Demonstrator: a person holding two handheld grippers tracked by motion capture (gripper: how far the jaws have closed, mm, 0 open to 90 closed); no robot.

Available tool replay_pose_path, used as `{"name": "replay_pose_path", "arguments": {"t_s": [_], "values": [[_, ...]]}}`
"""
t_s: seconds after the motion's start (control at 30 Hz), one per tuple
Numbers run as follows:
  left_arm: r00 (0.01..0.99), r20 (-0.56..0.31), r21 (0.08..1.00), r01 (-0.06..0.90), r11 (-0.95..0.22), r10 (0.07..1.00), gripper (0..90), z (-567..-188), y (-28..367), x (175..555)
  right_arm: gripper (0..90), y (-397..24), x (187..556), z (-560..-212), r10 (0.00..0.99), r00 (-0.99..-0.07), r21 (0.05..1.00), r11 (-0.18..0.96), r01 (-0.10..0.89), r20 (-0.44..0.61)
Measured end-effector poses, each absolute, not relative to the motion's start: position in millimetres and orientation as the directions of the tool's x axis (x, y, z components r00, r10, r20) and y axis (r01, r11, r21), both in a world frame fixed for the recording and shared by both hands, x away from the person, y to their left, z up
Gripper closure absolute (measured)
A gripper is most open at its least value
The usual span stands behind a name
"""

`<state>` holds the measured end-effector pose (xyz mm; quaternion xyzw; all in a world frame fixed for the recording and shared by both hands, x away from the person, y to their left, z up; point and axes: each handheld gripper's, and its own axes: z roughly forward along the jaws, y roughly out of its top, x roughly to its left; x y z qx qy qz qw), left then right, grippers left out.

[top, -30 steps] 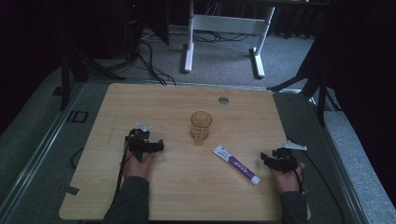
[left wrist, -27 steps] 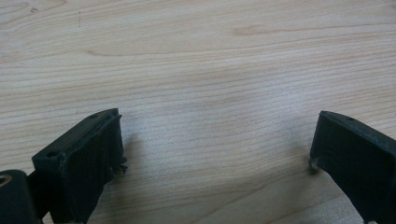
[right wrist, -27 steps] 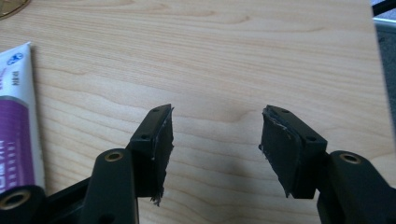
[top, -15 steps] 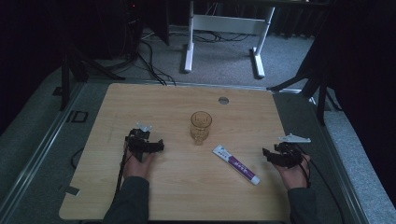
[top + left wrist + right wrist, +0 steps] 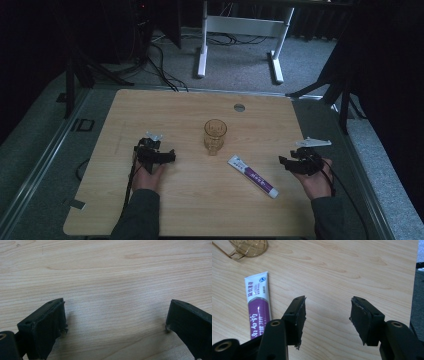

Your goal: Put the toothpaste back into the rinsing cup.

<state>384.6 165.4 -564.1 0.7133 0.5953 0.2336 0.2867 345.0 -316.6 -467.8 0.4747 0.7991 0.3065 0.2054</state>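
Two grippers over a wooden table (image 5: 150,105); toothpaste tube (image 5: 252,175) lying flat between right gripper (image 5: 286,162) and amber glass (image 5: 215,135), touching neither; right gripper near the tube's right side, jaws part open with bare wood between them, just been closing slightly; left gripper (image 5: 169,156) well apart at the left, jaws wide over bare wood, holding nothing
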Motion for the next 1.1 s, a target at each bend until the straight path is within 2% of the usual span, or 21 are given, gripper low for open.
{"name": "replay_pose_path", "arguments": {"t_s": [1.1], "values": [[0.182,-0.008,0.687,0.715,-0.126,0.983,2.7,-564,165,384,52.8,-296,346,-435,0.841,-0.534,0.625,0.465,0.626,-0.091]]}}
